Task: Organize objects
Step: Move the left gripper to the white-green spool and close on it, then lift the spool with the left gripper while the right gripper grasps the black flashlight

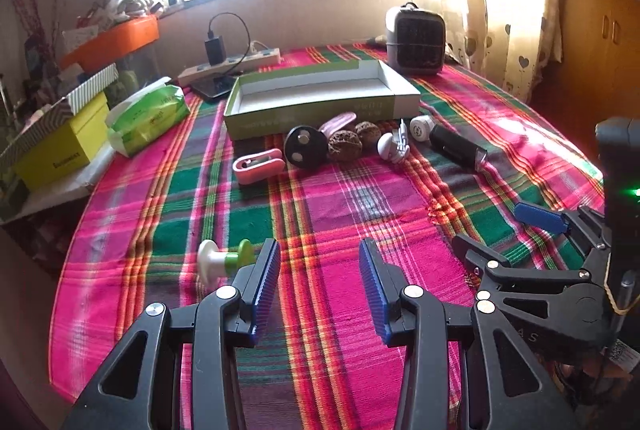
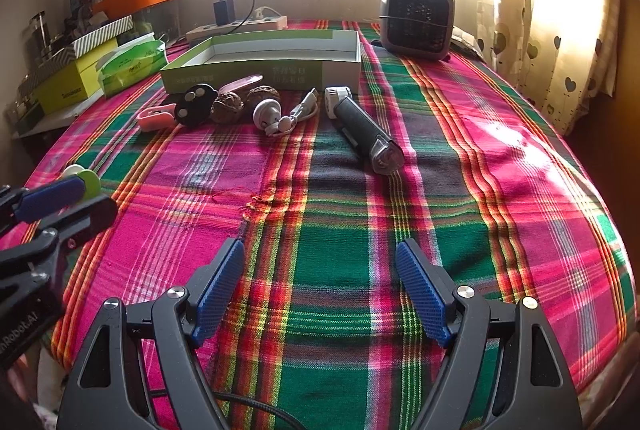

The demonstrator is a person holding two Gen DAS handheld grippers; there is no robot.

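An open green-and-white box (image 1: pixel 320 98) (image 2: pixel 264 60) lies at the back of the plaid tablecloth. In front of it lie a pink clip (image 1: pixel 258 166) (image 2: pixel 154 118), a black disc (image 1: pixel 305 146) (image 2: pixel 194 104), two walnuts (image 1: pixel 345 145) (image 2: pixel 227 106), a pink strip (image 1: pixel 338 121), white earphones with cable (image 1: pixel 394 146) (image 2: pixel 280 114) and a dark cylinder device (image 1: pixel 456 146) (image 2: pixel 362 128). A white-and-green spool (image 1: pixel 224 262) (image 2: pixel 84 176) lies near my left gripper (image 1: pixel 316 294). Both the left gripper and my right gripper (image 2: pixel 320 290) are open and empty, low over the cloth.
A small grey heater (image 1: pixel 416 40) (image 2: pixel 416 18) stands at the back right. A power strip with charger (image 1: pixel 228 62) (image 2: pixel 236 22), a green tissue pack (image 1: pixel 148 118) (image 2: pixel 132 64) and yellow boxes (image 1: pixel 60 146) sit at the back left. Curtains hang at right.
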